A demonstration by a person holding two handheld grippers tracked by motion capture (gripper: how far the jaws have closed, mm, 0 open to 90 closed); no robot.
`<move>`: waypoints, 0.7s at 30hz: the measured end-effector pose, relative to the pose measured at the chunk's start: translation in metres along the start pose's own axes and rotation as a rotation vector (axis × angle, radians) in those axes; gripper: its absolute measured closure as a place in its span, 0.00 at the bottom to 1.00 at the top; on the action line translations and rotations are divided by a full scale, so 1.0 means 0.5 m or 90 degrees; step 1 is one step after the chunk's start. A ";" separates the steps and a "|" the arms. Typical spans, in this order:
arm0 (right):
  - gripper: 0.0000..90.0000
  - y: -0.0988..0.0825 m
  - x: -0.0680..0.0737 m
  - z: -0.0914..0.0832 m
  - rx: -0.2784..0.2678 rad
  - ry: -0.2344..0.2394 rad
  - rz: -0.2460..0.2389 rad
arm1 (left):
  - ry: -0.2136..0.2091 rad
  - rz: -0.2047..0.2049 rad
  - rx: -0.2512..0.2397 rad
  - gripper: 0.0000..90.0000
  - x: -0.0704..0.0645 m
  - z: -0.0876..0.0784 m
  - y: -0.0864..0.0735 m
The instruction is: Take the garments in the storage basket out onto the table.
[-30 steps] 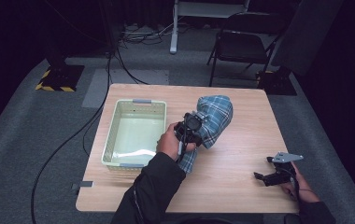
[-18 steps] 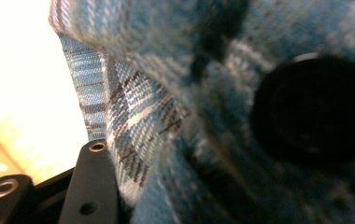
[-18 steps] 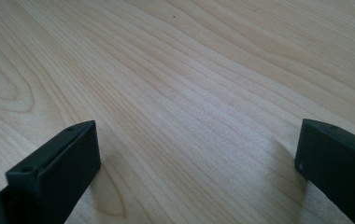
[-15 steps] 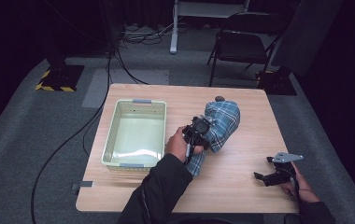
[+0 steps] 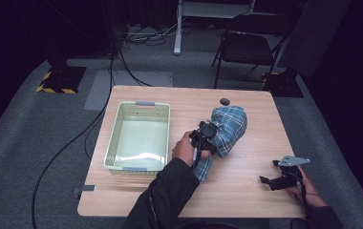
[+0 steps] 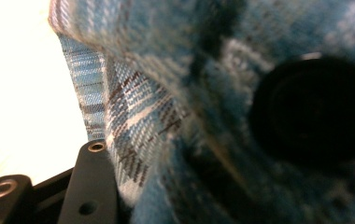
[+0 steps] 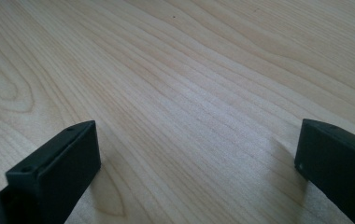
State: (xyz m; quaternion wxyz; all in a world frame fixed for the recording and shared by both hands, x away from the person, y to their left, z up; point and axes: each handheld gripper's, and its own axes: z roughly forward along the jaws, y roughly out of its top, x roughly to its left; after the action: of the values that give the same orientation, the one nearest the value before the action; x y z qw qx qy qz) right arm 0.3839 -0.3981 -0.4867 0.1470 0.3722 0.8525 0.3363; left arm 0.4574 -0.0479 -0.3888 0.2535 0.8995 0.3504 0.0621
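We are clenching the left gripper (image 5: 207,136) on the plaid cloth (image 5: 228,129), lying mid-table (image 5: 246,191) right of the basket (image 5: 139,138); the right gripper (image 5: 270,180) is resting released near the table's corner.

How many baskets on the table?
1: pale green basket on the table's left half, beside the plaid cloth that the left hand-held gripper grips.
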 end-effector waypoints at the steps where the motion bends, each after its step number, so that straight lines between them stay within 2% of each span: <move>1: 0.00 0.000 0.000 0.000 0.000 0.000 0.000 | 0.000 -0.001 0.002 0.52 0.000 0.002 0.000; 10: 0.00 0.000 0.000 0.000 0.001 0.000 0.000 | 0.000 -0.019 0.011 0.52 0.010 0.024 -0.002; 21: 0.00 0.000 0.000 0.000 0.000 0.000 0.000 | 0.006 -0.050 0.027 0.50 0.033 0.063 -0.020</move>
State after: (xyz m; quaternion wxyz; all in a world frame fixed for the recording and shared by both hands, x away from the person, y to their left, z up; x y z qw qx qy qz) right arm 0.3839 -0.3981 -0.4867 0.1470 0.3722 0.8526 0.3360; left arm 0.4729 -0.0440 -0.4223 0.2352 0.8900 0.3877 0.0489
